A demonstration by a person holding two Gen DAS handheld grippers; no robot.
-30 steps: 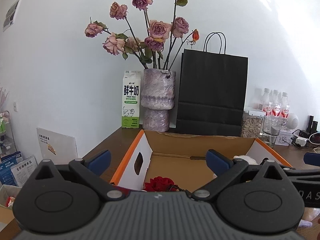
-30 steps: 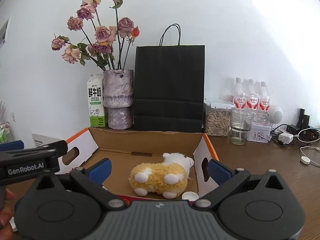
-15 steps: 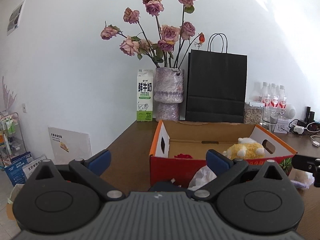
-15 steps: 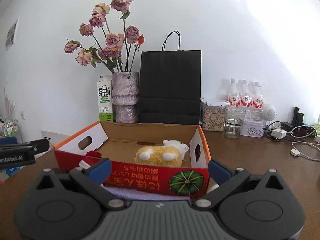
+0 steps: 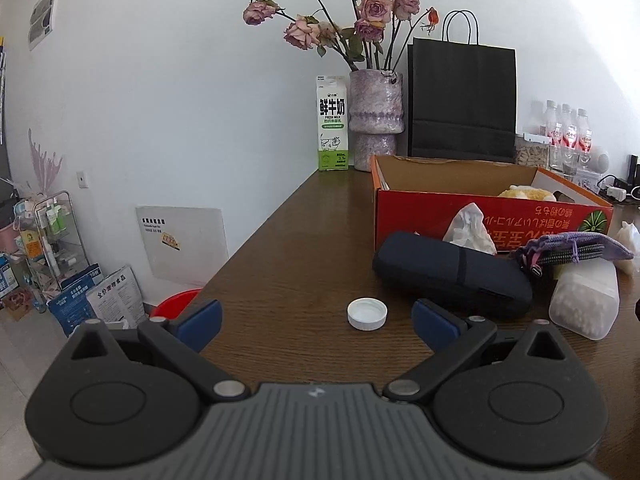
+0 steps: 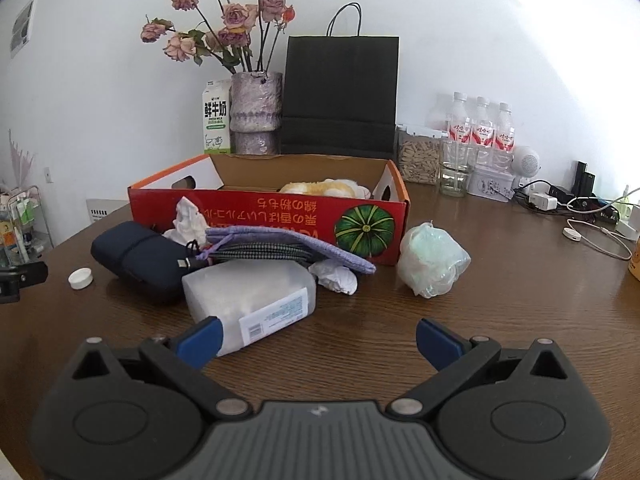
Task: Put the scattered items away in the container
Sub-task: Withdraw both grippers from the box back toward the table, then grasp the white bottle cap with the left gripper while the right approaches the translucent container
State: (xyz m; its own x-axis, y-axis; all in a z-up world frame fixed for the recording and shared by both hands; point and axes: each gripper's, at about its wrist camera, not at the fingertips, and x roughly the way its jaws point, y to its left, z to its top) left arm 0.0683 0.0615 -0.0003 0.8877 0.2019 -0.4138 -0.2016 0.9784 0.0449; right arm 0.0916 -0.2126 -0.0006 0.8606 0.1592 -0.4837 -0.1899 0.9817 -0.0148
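1. Two grippers sit nearest the cameras: the left gripper (image 5: 314, 318) and the right gripper (image 6: 318, 338) both have their blue fingers spread wide apart, with nothing between them.
2. One white bottle cap (image 5: 367, 314) lies on the wooden table (image 5: 288, 248) just ahead of the left gripper, a little right of the middle of its gap.
3. One frosted plastic tub (image 6: 250, 300) lies on its side just beyond the right gripper's left finger; whether they touch is hard to tell.
4. Behind it are one dark blue case (image 6: 138, 258), one purple pouch (image 6: 288, 246) with a cable under it, two crumpled white tissues (image 6: 335, 275), and one clear bag (image 6: 434, 260) near the box's right front corner.
5. One red cardboard box (image 6: 280, 216) stands open beyond these, holding a yellow plush toy (image 6: 324, 188), only partly visible over the front wall.
6. Along the table's far edge stand one milk carton (image 5: 332, 124), one vase of roses (image 5: 374, 114), one black paper bag (image 5: 462, 100) and three bottles (image 6: 482, 128).
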